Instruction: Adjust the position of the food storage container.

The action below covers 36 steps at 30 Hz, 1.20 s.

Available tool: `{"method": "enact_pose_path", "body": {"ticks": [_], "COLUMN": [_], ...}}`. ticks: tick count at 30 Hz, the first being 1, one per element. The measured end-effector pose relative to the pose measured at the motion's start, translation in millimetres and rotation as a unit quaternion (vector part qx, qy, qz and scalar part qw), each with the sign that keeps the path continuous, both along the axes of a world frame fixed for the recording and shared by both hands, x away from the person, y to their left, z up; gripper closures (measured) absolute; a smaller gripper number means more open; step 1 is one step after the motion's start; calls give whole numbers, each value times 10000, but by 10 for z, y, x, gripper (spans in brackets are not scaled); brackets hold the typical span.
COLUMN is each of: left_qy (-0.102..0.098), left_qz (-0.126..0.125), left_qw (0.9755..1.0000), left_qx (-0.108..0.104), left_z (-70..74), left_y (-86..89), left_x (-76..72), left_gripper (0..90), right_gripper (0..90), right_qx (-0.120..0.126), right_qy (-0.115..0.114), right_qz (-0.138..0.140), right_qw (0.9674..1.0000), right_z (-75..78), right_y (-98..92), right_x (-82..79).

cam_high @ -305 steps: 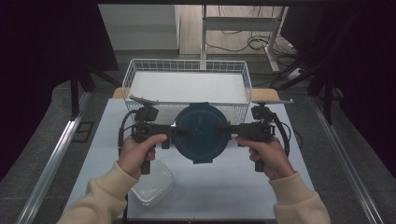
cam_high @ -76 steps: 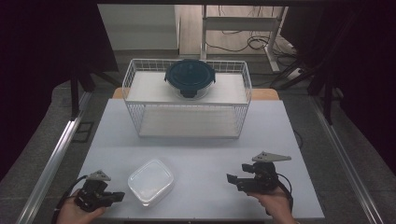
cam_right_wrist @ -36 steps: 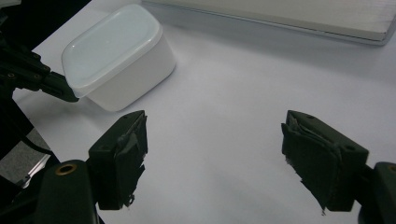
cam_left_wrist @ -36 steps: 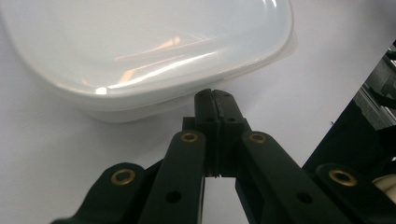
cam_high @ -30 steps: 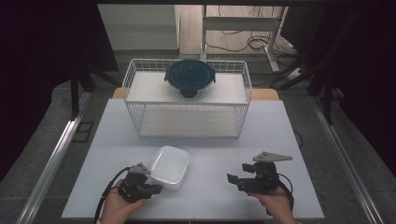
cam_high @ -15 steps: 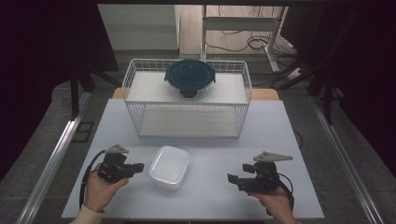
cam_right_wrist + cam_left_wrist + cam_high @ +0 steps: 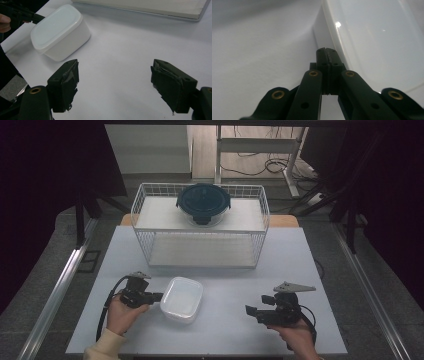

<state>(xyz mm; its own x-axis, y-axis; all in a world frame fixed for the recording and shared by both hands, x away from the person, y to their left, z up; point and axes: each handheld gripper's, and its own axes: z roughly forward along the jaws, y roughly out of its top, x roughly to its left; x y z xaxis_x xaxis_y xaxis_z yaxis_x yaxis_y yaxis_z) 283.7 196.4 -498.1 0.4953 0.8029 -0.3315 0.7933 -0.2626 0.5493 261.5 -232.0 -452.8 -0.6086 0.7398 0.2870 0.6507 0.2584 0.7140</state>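
A white rectangular container with a white lid lies on the pale table, near the front left. My left gripper is shut, and its closed tips rest against the container's left side. In the left gripper view the closed jaws meet the container's wall just below the lid rim, with nothing between them. My right gripper stands open over bare table at the front right. In the right gripper view its jaws are wide apart and the container lies farther off at upper left.
A white wire basket stands across the back of the table. A round container with a dark teal lid sits on its upper shelf. Bare table lies between my two hands. Dark floor drops off past the table's edges.
My left gripper swung from the container's near left corner out to the left, then moved right until its tips met the container's left side. The right gripper stayed still.
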Motion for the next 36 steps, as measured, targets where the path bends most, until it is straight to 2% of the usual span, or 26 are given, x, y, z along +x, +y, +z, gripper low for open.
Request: {"method": "enact_pose_path", "body": {"ticks": [1, 2, 5, 6, 7, 15, 23, 27, 29, 34, 36], "left_qy": [8, 16, 110, 125, 160, 241, 292, 254, 200, 95, -6], "left_qz": [-71, -47, -234, -229, -326, -429, -545, -568, -555, -464, -428], "left_qw": [10000, 10000, 9995, 9994, 9991, 9980, 9974, 9974, 9979, 9982, 9987], "left_qx": [22, -47, -192, -239, -210, -400, -369, -371, -277, -360, -262], "left_z": [1, -4, -25, -32, -39, -71, -122, -129, -134, -126, -107], "left_y": [-15, -42, -130, -160, -189, -338, -463, -525, -543, -557, -535], "left_x": [-5, -10, -14, -18, -21, -39, -33, -43, -45, -52, -63], "left_gripper": [900, 900, 900, 900, 900, 900, 900, 900, 900, 900, 900], "right_gripper": [220, 220, 219, 219, 218, 218, 218, 217, 217, 214, 213], "right_qx": [-6, -8, -18, -18, -17, -3, -21, -25, -7, -13, 2], "right_qy": [-1, 10, 2, 5, 5, 14, 13, 18, 13, 34, 11], "right_qz": [7, 13, 42, 45, 47, 17, 46, 62, 57, 139, 153], "right_qw": [10000, 10000, 10000, 10000, 10000, 10000, 10000, 10000, 10000, 9999, 9999], "right_z": [-2, -4, -6, -5, -5, -1, -5, -12, -22, -35, -33], "right_y": [3, 9, 24, 27, 28, 11, 38, 33, 33, 55, 60], "right_x": [1, -1, -4, -5, -6, -4, -8, -4, -2, -5, -7]}}
